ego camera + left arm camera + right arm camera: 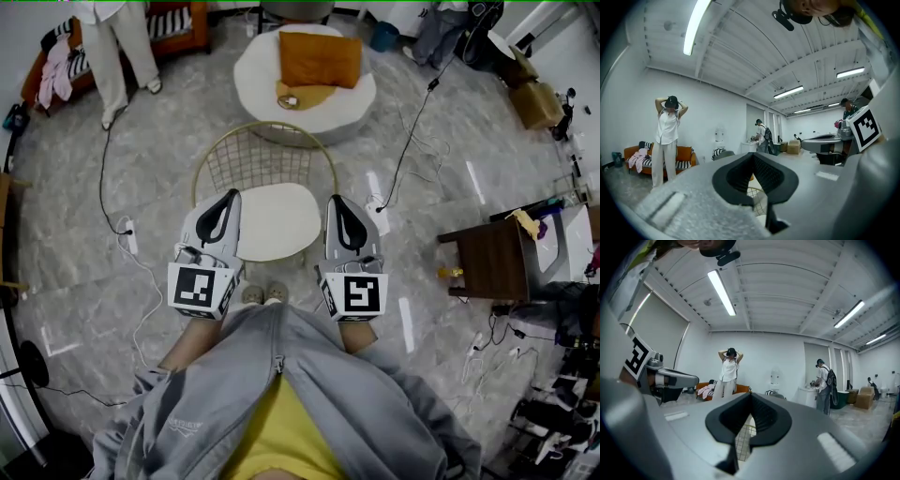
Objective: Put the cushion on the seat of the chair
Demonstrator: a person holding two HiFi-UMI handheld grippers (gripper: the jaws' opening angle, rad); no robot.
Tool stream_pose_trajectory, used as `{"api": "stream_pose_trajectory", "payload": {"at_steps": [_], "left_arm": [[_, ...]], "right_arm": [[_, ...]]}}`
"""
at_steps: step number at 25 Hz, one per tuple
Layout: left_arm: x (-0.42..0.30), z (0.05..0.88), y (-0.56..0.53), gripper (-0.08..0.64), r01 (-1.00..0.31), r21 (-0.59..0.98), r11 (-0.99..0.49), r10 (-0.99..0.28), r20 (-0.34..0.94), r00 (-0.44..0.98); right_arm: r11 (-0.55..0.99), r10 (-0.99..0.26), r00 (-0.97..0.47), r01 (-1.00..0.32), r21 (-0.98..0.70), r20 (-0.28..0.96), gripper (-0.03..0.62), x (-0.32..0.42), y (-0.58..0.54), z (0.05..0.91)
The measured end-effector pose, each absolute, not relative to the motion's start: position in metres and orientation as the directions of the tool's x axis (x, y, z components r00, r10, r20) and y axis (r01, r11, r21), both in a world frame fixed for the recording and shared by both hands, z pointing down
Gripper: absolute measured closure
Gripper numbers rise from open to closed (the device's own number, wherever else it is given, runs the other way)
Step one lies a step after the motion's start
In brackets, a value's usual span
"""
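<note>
An orange cushion (pixel 319 58) lies on a round white pouf (pixel 267 94) at the far side of the room. In front of me stands the chair (pixel 272 220), with a gold wire back and a bare white seat. My left gripper (pixel 230 195) hangs over the seat's left edge and my right gripper (pixel 335 200) over its right edge. Both point level toward the pouf, far short of the cushion. Both are shut with nothing in them. In the left gripper view the left gripper (pixel 752 157) shows its jaws closed, and the right gripper (pixel 751 397) looks the same in the right gripper view.
A person in white (pixel 117 47) stands at the back left by an orange sofa (pixel 178 23). Cables and a power strip (pixel 129 234) lie on the marble floor. A dark wooden side table (pixel 487 258) stands at the right, and boxes (pixel 534 98) sit at the back right.
</note>
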State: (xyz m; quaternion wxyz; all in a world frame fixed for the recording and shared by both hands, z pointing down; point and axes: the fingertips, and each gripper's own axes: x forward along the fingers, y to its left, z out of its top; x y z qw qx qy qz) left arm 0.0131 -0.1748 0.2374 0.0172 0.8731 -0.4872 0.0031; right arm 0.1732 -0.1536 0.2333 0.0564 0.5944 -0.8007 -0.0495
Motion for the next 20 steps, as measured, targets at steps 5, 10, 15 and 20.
{"api": "stream_pose_trajectory", "payload": {"at_steps": [5,10,15,20], "left_arm": [[0.016,0.231,-0.173,0.552,-0.848,0.027,-0.53,-0.848,0.023,0.53],[0.019,0.233,-0.168,0.554,-0.846,0.002,-0.533,-0.846,0.015,0.533],[0.021,0.232,-0.165,0.552,-0.845,-0.005,-0.535,-0.845,0.007,0.535],[0.023,0.234,-0.161,0.554,-0.846,0.0,-0.534,-0.846,0.003,0.534]], "right_arm": [[0.295,-0.955,-0.295,-0.945,0.139,0.022,0.594,0.168,-0.153,0.229],[0.297,-0.955,-0.295,-0.946,0.126,0.033,0.594,0.167,-0.15,0.236],[0.301,-0.954,-0.3,-0.944,0.133,0.024,0.594,0.168,-0.146,0.234],[0.3,-0.954,-0.298,-0.945,0.127,0.035,0.594,0.173,-0.142,0.238]]}}
